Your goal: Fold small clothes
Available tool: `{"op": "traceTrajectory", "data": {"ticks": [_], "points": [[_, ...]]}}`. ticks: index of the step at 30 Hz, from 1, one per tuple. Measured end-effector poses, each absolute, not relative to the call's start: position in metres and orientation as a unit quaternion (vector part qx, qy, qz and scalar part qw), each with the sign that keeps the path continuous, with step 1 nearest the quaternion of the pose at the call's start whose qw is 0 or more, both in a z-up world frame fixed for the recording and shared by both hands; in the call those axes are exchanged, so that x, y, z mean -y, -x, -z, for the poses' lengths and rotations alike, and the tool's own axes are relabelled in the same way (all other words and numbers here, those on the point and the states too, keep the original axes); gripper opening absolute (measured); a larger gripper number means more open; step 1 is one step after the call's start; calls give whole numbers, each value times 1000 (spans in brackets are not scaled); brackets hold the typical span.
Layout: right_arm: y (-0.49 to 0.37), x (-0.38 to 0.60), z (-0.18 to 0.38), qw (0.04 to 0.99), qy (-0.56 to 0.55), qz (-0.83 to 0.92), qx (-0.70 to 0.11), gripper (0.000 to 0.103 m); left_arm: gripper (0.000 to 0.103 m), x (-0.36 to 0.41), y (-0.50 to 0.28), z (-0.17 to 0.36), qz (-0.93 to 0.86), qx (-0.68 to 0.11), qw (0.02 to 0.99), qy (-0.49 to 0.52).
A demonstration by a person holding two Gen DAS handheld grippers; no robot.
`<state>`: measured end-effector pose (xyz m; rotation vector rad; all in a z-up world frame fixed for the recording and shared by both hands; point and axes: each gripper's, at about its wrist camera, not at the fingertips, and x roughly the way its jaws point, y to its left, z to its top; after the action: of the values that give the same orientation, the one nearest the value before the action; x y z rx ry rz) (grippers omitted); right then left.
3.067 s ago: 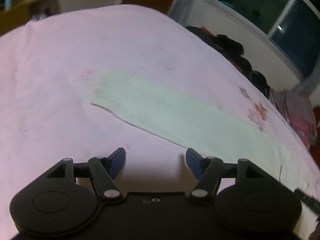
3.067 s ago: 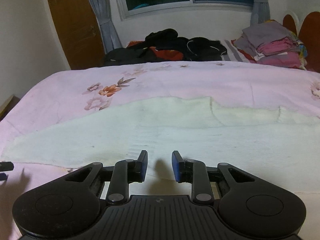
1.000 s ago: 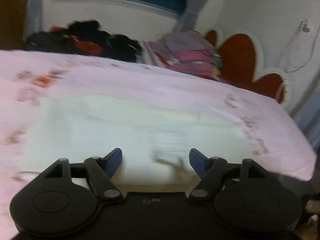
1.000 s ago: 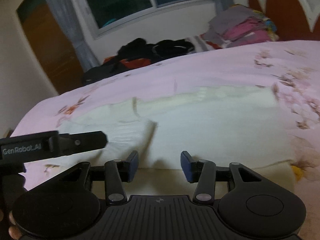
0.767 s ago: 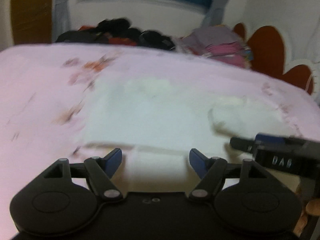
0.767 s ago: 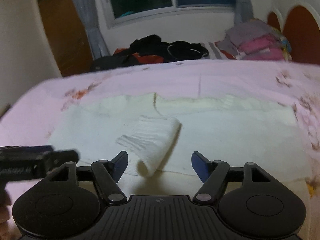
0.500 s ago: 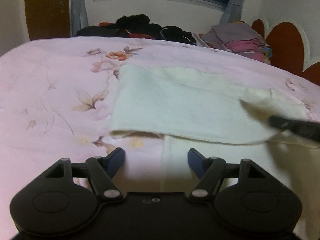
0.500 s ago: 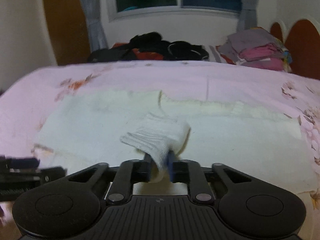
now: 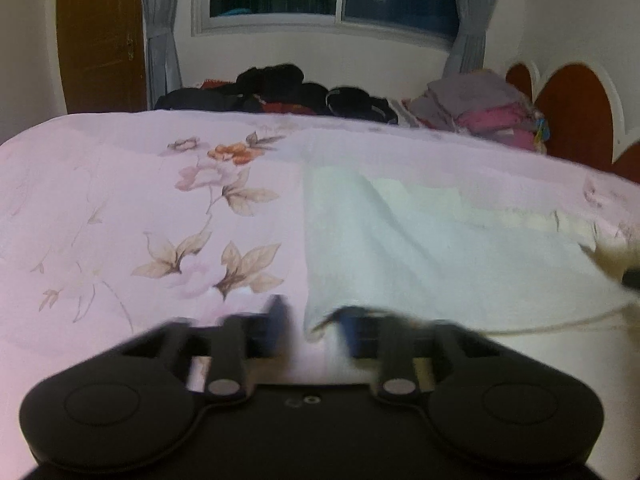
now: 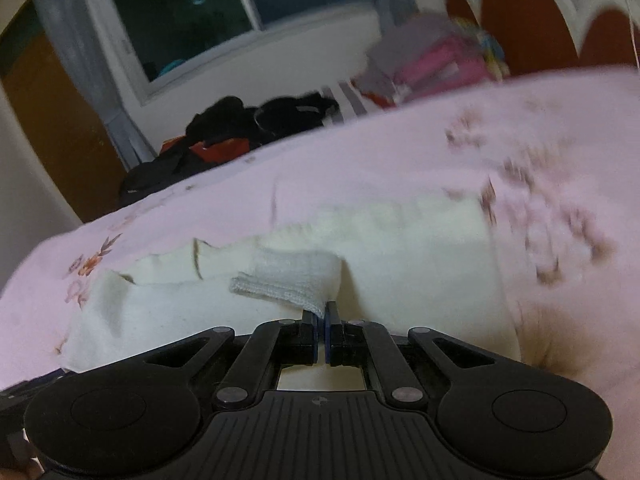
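Observation:
A cream-white cloth [image 9: 440, 248] lies folded on the pink floral bedsheet [image 9: 120, 208]. In the left wrist view my left gripper [image 9: 310, 326] is motion-blurred, its jaws partly closed around the cloth's near left corner. In the right wrist view my right gripper [image 10: 322, 320] is shut on a lifted fold of the cloth [image 10: 292, 276], holding it above the rest of the cloth [image 10: 400, 264]. The right gripper's tip [image 9: 632, 278] shows at the right edge of the left wrist view.
Dark clothes [image 9: 280, 92] are heaped at the bed's far edge under the window. A stack of folded pink and grey clothes [image 9: 484, 112] sits at the far right by the red headboard [image 9: 576, 108]. A brown door [image 9: 100, 36] is at far left.
My right gripper has closed on the cloth's fold and lifted it, swinging right. My left gripper moved to the cloth's left corner and its jaws are closing.

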<state>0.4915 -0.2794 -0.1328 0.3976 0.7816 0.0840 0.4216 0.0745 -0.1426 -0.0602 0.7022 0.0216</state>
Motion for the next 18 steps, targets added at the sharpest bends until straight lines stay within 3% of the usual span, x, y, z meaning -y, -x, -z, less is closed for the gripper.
{"op": "traceTrajectory", "data": {"ticks": [1,8,11,14,16,18], "points": [[-491,283,134,904,-195,-36,-379,2,6,-78,-422,142,-15,-344,938,41],[-488,299,136,907,-163,5,-388,3,6,-91,-427,148,-19,-361,930,67],[-483,305,137,910,-157,36,-382,11,6,-93,-428,148,-16,-366,928,72],[-477,309,136,911,-138,45,-385,13,11,-94,-428,145,-11,-374,924,73],[-475,306,132,917,-113,57,-378,13,22,-96,-425,141,-1,-383,919,88],[-472,303,122,929,-96,66,-352,13,22,-97,-416,134,10,-381,920,84]]}}
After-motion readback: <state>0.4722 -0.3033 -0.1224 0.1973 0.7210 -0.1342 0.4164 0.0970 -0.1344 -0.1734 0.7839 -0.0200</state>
